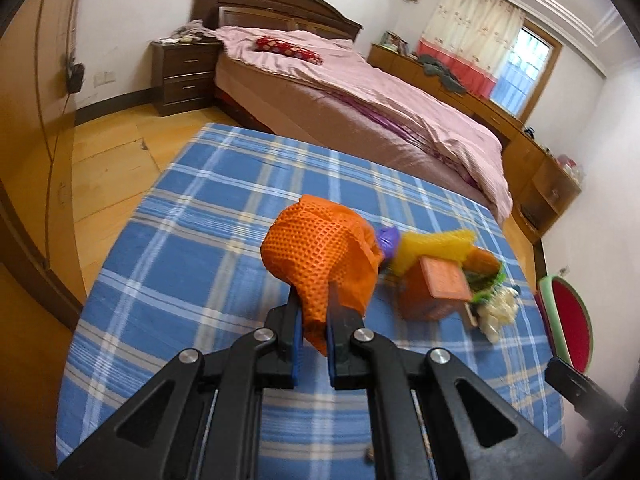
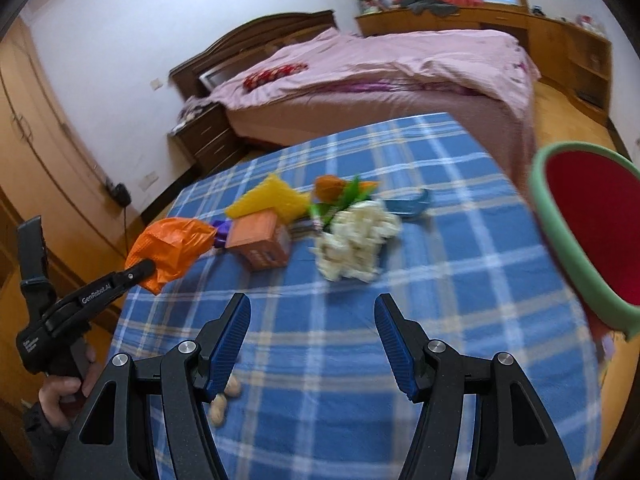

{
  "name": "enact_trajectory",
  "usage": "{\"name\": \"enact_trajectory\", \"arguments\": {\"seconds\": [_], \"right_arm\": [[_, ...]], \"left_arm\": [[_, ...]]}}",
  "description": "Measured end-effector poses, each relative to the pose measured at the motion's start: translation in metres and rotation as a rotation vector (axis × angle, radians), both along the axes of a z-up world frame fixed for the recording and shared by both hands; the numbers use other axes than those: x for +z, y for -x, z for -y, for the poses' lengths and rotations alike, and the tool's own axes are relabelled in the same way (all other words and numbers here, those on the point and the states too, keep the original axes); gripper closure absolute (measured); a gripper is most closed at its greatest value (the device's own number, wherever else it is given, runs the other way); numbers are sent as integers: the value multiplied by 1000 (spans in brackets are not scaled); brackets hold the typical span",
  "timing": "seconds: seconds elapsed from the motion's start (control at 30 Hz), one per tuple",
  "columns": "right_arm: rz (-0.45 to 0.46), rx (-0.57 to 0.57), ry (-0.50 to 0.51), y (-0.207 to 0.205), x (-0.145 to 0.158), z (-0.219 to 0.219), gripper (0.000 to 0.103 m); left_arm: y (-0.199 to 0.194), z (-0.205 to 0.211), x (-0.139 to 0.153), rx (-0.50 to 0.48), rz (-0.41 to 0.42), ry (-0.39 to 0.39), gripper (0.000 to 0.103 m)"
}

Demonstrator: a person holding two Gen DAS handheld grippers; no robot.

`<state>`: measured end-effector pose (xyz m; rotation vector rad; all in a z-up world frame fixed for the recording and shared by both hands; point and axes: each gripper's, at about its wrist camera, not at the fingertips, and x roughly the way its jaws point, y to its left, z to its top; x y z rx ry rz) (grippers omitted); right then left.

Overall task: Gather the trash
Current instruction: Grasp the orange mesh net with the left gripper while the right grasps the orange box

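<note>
My left gripper (image 1: pixel 311 300) is shut on an orange mesh net (image 1: pixel 316 256) and holds it above the blue plaid tablecloth (image 1: pixel 192 248); it also shows in the right wrist view (image 2: pixel 172 250). Behind it lies a pile of trash: a yellow foam net (image 1: pixel 428 246), an orange carton (image 1: pixel 436 288), green wrapping and a white foam net (image 2: pixel 356 236). My right gripper (image 2: pixel 312 312) is open and empty above the cloth, in front of the pile. A red bin with a green rim (image 2: pixel 576 240) stands at the table's right edge.
Peanut shells (image 2: pixel 224 400) lie by my right gripper's left finger. A blue scrap (image 2: pixel 408 204) lies behind the white net. A bed with pink covers (image 1: pixel 360 96), a nightstand (image 1: pixel 184 76) and wooden cabinets (image 1: pixel 536 176) stand beyond the table.
</note>
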<state>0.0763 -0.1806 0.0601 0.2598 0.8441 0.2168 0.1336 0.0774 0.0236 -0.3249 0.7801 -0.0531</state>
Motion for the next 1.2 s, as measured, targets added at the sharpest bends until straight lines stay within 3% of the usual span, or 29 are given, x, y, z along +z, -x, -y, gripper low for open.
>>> {"name": "enact_trajectory", "arguments": {"seconds": [0.37,0.67,0.73,1.2], "right_arm": [[-51,99,23,-61,-22,-61,37],[-60,75,82,-97,-40,-82,37],[-63,72,84,-100,-43,-83,48],[11,57,-23,-36,-7,-55,48]], "left_arm": [[-13,-33,-23,46,-19,75,95],[-14,-40,-25,44,-18,107,95],[-13,-39,-24,42,-15,107,95],[24,-20,15,-12,65,110,95]]}}
